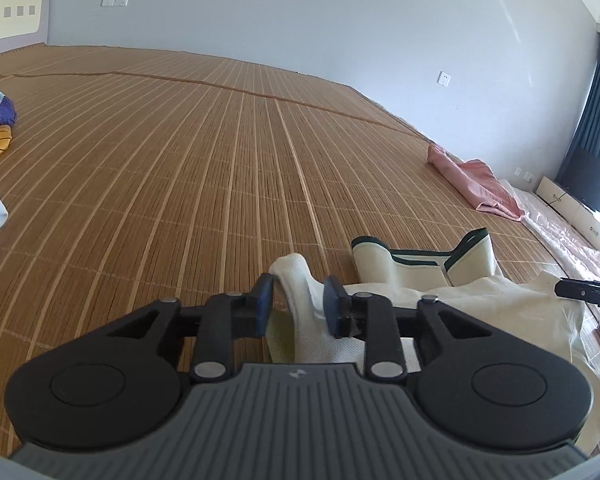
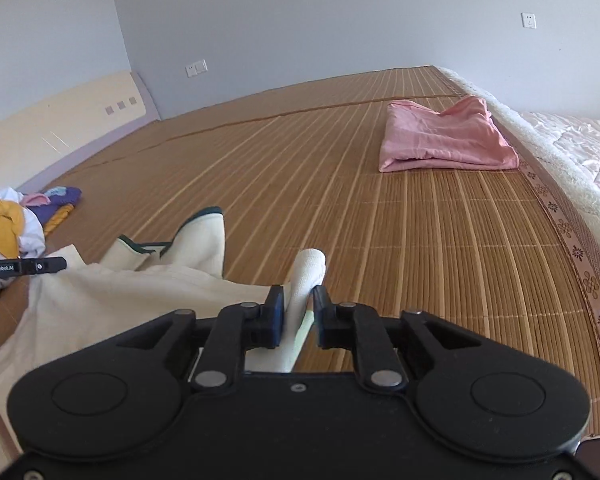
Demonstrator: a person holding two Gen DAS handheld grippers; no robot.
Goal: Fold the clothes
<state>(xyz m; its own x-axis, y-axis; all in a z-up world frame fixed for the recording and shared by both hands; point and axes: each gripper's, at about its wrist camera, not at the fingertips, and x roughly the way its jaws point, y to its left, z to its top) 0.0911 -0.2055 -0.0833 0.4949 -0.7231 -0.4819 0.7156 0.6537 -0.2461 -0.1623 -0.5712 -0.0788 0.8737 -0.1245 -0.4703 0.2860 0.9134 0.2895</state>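
My left claw (image 1: pixel 298 300) and right claw (image 2: pixel 298 312) each pinch a bunched corner of a cream garment (image 2: pixel 140 292), seemingly one edge, lying between them on the bamboo mat (image 2: pixel 380 220), its dark-trimmed sleeves (image 2: pixel 204 236) pointing away

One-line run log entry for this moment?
stage: mid-fold | left gripper: shut on cream garment | right gripper: shut on cream garment | done: pink garment folded on mat
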